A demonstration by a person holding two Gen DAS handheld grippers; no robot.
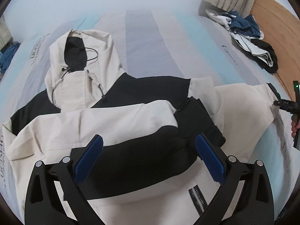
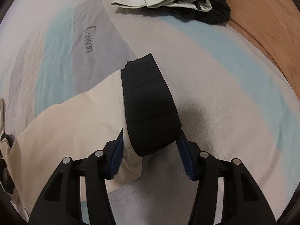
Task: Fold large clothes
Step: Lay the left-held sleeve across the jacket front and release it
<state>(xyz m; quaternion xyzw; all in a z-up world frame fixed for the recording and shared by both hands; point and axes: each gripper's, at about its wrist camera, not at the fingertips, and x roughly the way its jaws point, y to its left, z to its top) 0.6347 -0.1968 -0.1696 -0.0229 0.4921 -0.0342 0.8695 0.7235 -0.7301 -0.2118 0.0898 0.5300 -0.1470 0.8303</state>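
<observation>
**Jacket on the bed, cuff between my right fingers**

Left wrist view: my left claw (image 1: 149, 155) hangs with its blue pads spread wide and nothing between them. Under it, filling the middle and lower frame, lies the cream and black jacket (image 1: 105, 123), spread on the striped bed sheet (image 1: 142, 43). Its hood (image 1: 78, 63) points to the upper left, and one sleeve (image 1: 131, 120) is folded across the chest. A zip (image 1: 197, 196) shows at the lower centre. At the right edge my right claw (image 1: 285, 106) meets the end of the other sleeve (image 1: 243, 101), which stretches out to the right. A pile of other clothes (image 1: 249, 35) sits in the upper right, beside the wooden floor (image 1: 277, 37).

Right wrist view: my right claw (image 2: 151, 142) is half open around the sleeve's black cuff (image 2: 150, 108). The cuff sits between the pads in the lower centre; the left pad seems to touch the cream cloth, but I cannot tell if the right pad presses on the cuff. The cream sleeve (image 2: 75, 123) runs off to the lower left. The clothes pile (image 2: 180, 1) lies along the top edge.
</observation>
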